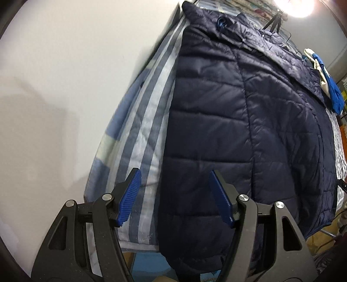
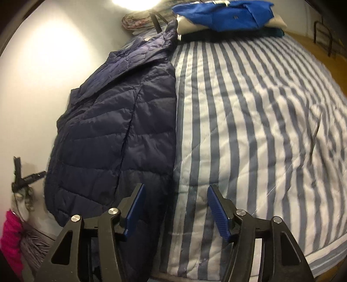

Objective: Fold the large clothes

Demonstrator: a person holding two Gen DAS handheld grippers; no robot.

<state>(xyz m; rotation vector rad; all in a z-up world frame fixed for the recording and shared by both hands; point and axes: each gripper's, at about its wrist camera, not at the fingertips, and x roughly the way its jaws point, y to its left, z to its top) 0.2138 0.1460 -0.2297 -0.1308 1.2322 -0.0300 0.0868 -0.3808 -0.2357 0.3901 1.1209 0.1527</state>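
From the left wrist, the left gripper (image 1: 174, 196) is seen wide open and empty over the navy puffer jacket (image 1: 238, 121), spread on the striped bedspread (image 1: 147, 130). From the right wrist, the right gripper (image 2: 175, 209) is likewise held agape, empty, at the jacket's edge; folded clothes (image 2: 225, 17) are stacked beyond.

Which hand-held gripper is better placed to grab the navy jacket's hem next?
Left. The left hand-held gripper is open over the jacket hem; the right hand-held gripper is open mostly over striped bedding.

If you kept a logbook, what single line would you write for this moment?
left gripper: open, holding nothing | right gripper: open, holding nothing | navy puffer jacket: flat on striped bedspread | folded clothes stack: far end
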